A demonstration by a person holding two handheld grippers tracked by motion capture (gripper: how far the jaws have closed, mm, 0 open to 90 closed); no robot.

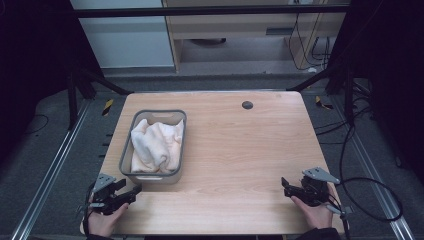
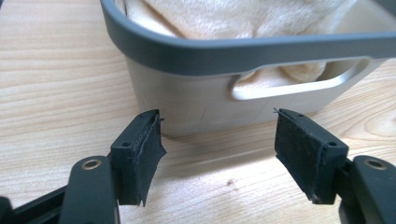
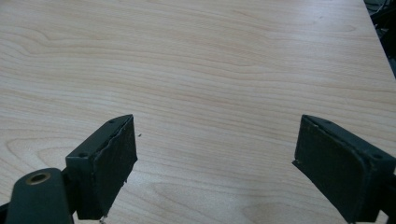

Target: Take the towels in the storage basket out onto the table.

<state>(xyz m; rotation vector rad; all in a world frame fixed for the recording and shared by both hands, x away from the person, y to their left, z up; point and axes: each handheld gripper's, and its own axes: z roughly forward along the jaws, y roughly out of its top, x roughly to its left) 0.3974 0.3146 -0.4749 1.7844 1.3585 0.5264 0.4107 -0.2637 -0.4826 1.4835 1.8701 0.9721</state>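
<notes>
A grey plastic basket [image 1: 126, 155] stands on the left half of the wooden table, with a cream towel [image 1: 157, 145] bunched inside it. My left gripper [image 1: 131, 189] rests at the table's near left corner, open and empty, just short of the basket's near wall. In the left gripper view the basket [image 2: 187, 100] with its handle slot is right ahead, the towel [image 2: 224, 16] above its rim, and the left gripper [image 2: 217, 154] holds nothing. My right gripper [image 1: 285, 186] lies at the near right, open over bare wood; the right gripper view shows this gripper [image 3: 215, 163] empty.
The wooden table [image 1: 240, 160] has a small dark round hole [image 1: 247, 105] near its far edge. Cables [image 1: 370, 190] trail off the right side. Metal rails and dark stands flank the table on the floor.
</notes>
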